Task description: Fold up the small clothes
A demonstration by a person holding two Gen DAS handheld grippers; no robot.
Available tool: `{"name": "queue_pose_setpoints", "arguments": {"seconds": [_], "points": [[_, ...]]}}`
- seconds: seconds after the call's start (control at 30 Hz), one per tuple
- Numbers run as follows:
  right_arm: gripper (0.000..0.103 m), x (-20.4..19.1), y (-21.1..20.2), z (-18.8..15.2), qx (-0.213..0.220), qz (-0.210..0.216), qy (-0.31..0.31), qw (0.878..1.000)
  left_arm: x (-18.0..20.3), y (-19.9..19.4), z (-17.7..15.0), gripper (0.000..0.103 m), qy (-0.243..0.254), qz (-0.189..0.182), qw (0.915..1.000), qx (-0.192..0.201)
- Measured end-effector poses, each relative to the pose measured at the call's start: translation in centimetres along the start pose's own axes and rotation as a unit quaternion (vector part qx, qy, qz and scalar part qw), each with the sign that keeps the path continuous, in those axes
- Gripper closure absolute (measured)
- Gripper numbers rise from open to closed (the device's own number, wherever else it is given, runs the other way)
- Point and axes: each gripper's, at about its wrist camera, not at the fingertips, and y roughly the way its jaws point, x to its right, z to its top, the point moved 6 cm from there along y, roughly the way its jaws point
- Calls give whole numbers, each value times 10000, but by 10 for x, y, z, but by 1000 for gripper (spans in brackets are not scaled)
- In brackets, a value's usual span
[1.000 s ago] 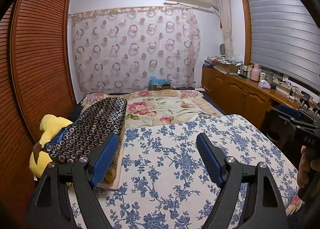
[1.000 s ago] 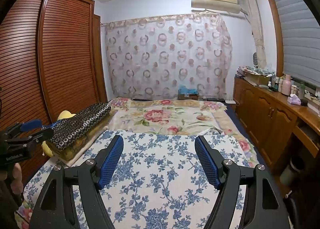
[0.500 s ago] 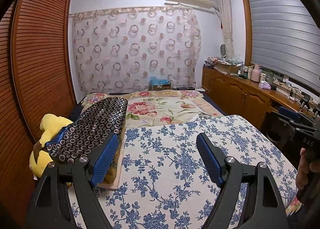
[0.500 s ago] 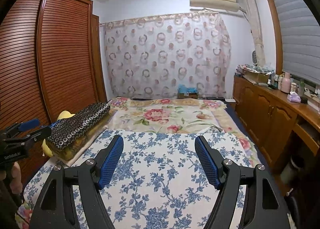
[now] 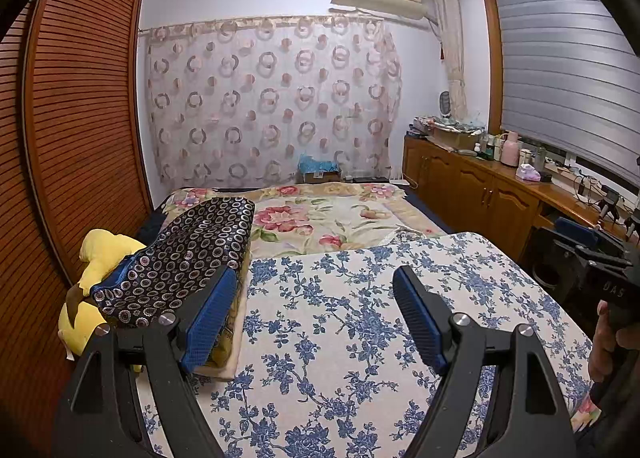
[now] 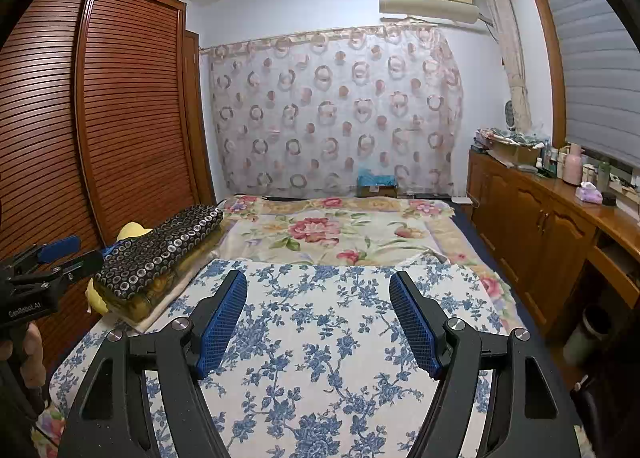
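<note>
Bedroom: blue-floral cloth (image 5: pixel 340 338) flat on bed; both grippers' fingers spread, pinching nothing.

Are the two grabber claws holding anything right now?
No. The left gripper and right gripper are both open with nothing between their blue pads, above the blue-flowered cloth.

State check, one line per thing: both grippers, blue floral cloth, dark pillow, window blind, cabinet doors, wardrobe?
left gripper: open, empty
right gripper: open, empty
blue floral cloth: spread flat on the bed
dark ring-patterned pillow: lying on folded bedding
window blind: down
cabinet doors: shut
wardrobe: shut
</note>
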Motion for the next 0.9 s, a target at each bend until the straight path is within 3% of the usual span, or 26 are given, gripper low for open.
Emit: {"name": "queue_pose_setpoints", "arguments": {"seconds": [0.9], "points": [[27, 2, 0, -1, -6, 5, -1, 10000, 1, -1, 0, 22, -6, -4, 10000, 5]]}}
